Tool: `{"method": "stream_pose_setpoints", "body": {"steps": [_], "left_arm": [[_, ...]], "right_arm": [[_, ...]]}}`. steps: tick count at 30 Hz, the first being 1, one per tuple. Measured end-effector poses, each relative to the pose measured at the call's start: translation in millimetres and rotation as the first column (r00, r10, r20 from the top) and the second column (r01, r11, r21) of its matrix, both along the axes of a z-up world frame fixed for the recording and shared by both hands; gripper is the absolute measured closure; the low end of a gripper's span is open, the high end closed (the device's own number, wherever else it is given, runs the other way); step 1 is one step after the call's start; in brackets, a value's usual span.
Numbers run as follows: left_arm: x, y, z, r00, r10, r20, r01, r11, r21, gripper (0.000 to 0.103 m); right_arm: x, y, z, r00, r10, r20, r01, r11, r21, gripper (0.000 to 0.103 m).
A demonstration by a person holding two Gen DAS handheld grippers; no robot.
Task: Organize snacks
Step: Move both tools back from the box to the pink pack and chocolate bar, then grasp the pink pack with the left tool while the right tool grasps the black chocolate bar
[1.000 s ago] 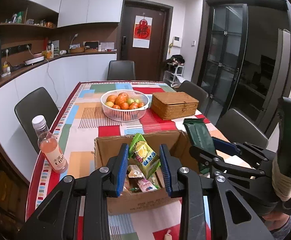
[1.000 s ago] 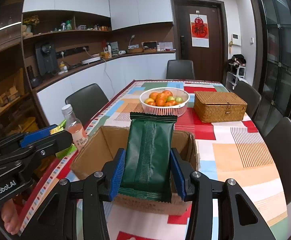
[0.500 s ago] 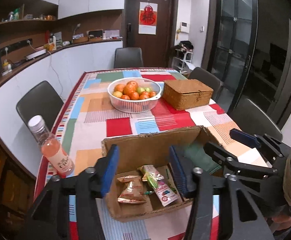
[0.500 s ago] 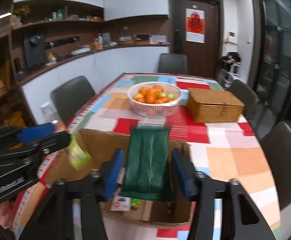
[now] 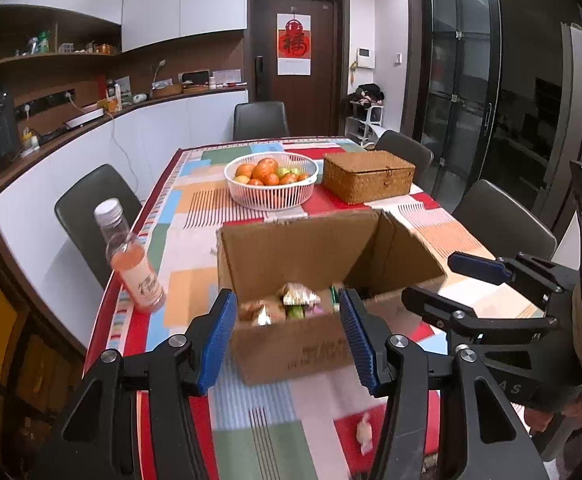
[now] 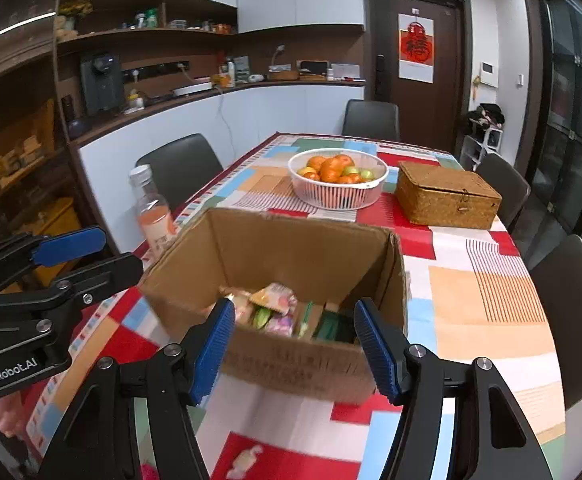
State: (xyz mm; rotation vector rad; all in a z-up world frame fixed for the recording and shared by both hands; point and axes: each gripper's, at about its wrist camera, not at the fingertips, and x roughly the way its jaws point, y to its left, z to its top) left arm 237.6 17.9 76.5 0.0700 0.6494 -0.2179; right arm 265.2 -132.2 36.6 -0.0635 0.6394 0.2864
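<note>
Snacks: small crinkly foil and plastic packets [image 6: 275,308] lie inside the open brown cardboard box [image 6: 291,248] on the patchwork tabletop [image 6: 487,296]. Judged light, soft, slippery; pinch at a sealed edge. Left tongs [image 5: 289,336] opening, right tongs [image 6: 295,350] spread; both empty.

Snack packets [image 6: 277,308] in the cardboard box [image 6: 299,248] blurred, their labels unreadable, partly behind its front wall.

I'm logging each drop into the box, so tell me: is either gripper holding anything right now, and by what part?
Nothing is held. The left gripper, its jaws opening, and the right gripper are both empty; the snack packets lie in the cardboard box.
</note>
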Motion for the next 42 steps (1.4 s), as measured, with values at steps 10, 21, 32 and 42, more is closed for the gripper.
{"method": "stream_pose_setpoints", "body": {"steps": [10,21,32,42], "left_arm": [[-52,2,-31,0.996,0.002,-0.091,0.0,1.0,0.022,0.045],[-86,3,-91,0.957,0.006,-0.289,0.007,0.999,0.045,0.045],[-105,2,-132,0.907,-0.007,-0.421,0.027,0.999,0.043,0.043],[-103,-2,-160,0.868,-0.008,-0.497,0.038,0.998,0.052,0.043]], "right_arm": [[-46,9,-22,0.993,0.102,-0.066,-0.106,0.993,-0.046,0.04],[-76,21,-72,0.951,0.193,-0.24,-0.228,0.966,-0.126,0.04],[-103,39,-121,0.86,0.288,-0.421,-0.397,0.896,-0.198,0.04],[-105,43,-161,0.793,0.297,-0.532,-0.476,0.846,-0.238,0.04]]}}
